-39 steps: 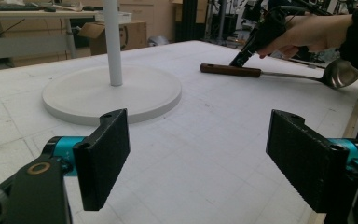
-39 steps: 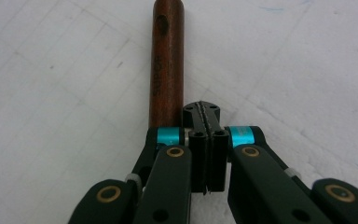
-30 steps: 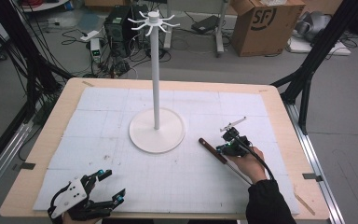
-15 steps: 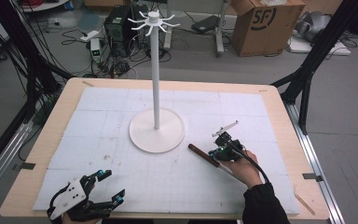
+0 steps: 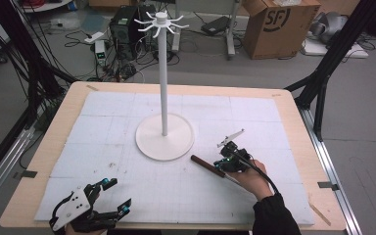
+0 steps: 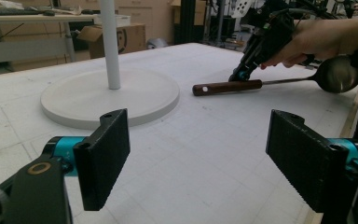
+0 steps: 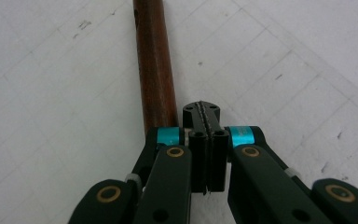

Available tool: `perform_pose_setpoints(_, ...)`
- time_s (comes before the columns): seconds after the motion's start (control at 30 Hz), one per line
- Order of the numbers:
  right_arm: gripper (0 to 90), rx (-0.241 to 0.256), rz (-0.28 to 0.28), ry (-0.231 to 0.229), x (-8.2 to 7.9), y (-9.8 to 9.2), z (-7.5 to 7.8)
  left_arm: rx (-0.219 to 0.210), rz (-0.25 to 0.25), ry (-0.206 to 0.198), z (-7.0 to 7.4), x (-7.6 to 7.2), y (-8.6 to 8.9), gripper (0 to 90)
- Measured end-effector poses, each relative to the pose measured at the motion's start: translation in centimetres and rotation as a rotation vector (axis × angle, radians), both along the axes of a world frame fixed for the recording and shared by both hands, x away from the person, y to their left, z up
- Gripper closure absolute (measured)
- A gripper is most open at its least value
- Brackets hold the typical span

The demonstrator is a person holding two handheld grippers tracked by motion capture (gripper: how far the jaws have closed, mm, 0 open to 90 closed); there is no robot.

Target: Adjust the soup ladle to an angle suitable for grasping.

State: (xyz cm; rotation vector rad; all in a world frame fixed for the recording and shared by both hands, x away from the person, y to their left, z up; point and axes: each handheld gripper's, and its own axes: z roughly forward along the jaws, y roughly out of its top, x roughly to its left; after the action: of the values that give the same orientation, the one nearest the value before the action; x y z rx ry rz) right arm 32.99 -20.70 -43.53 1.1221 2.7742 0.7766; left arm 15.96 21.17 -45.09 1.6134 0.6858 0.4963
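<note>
A ladle lies on the white mat, with a dark wooden handle [image 5: 205,166] [image 6: 227,87] [image 7: 154,65] and a steel bowl [image 6: 338,74] under the person's right hand. My right gripper [image 5: 224,166] [image 6: 238,75] [image 7: 202,112] is shut, its tips down at the mat right beside the handle's near end. Nothing shows between its jaws. My left gripper [image 5: 118,194] [image 6: 200,158] rests wide open at the table's front left, empty, and points toward the stand. A white hanger stand rises from a round base [image 5: 178,142] [image 6: 135,95] at the mat's middle.
The stand's pole [image 5: 163,73] carries a ring of small hooks [image 5: 160,22] at its top. The white mat [image 5: 103,132] covers most of the wooden table [image 5: 293,105]. Boxes, cables and black frame legs stand on the floor beyond.
My right gripper has shifted left and toward the person, and the ladle has slid the same way with it. The left gripper has stayed put.
</note>
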Motion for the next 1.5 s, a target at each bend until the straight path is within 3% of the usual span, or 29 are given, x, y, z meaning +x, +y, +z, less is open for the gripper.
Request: perform_pose_setpoints(1.5,90.0,0.002,0.041,-0.004,-1.0,1.2,0.1,0.0,0.001,-0.001,0.0,0.0,0.0,22.2)
